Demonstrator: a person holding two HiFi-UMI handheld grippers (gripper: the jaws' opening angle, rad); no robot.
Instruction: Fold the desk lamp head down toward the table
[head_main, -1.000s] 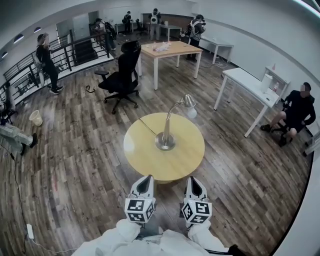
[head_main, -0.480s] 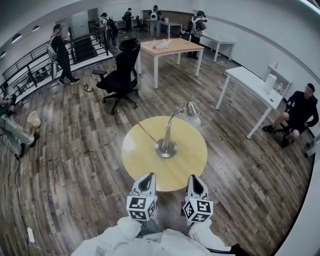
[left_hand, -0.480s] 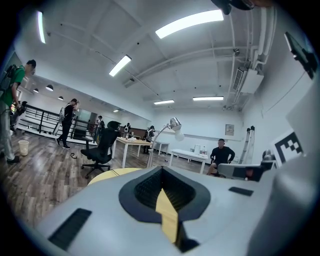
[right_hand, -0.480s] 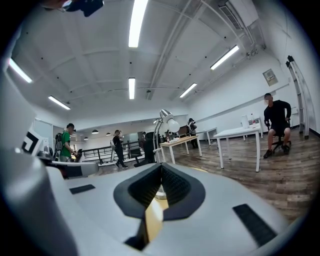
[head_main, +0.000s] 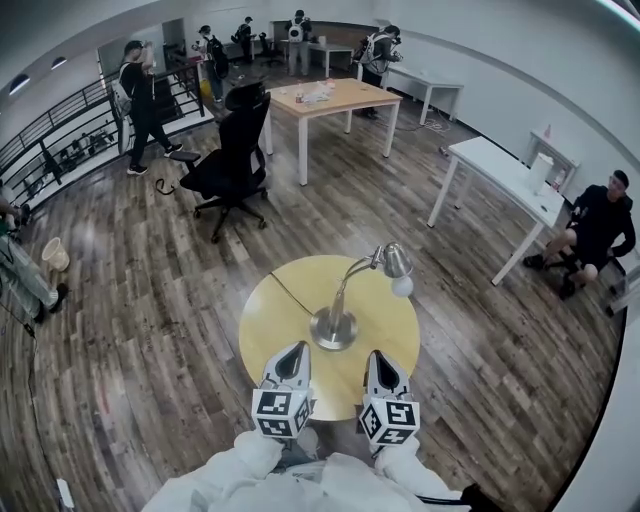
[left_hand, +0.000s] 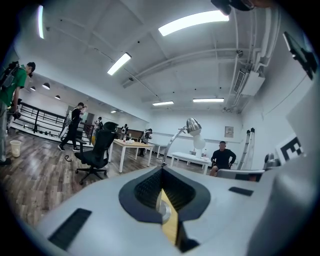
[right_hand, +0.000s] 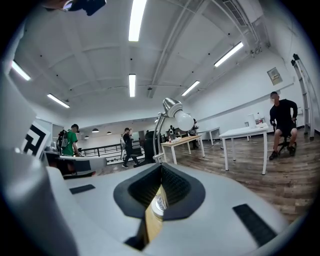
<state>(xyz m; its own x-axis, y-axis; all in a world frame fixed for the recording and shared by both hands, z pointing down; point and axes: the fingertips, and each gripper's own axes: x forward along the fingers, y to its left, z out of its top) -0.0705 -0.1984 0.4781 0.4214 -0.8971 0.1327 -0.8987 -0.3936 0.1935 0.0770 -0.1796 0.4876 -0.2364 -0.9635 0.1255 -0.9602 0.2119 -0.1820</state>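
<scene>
A silver desk lamp (head_main: 335, 326) stands on its round base in the middle of a round yellow table (head_main: 272, 312). Its curved neck rises to the right, and the head (head_main: 396, 261) with a white bulb (head_main: 402, 287) is raised, facing down and right. My left gripper (head_main: 295, 350) and right gripper (head_main: 376, 356) hover side by side over the table's near edge, both shut and holding nothing, short of the lamp base. The lamp head (left_hand: 193, 125) shows ahead beyond the left gripper (left_hand: 161, 172). In the right gripper view the lamp head (right_hand: 172, 106) rises above the right gripper (right_hand: 161, 170).
A black office chair (head_main: 232, 165) and a wooden table (head_main: 325, 98) stand beyond the round table. A white desk (head_main: 505, 170) is at the right, with a seated person (head_main: 595, 225) past it. Several people stand at the back and by the railing (head_main: 60, 150) on the left.
Both grippers have moved forward together, from short of the table to over its near edge. The lamp and table now sit closer in the head view. Both stay shut.
</scene>
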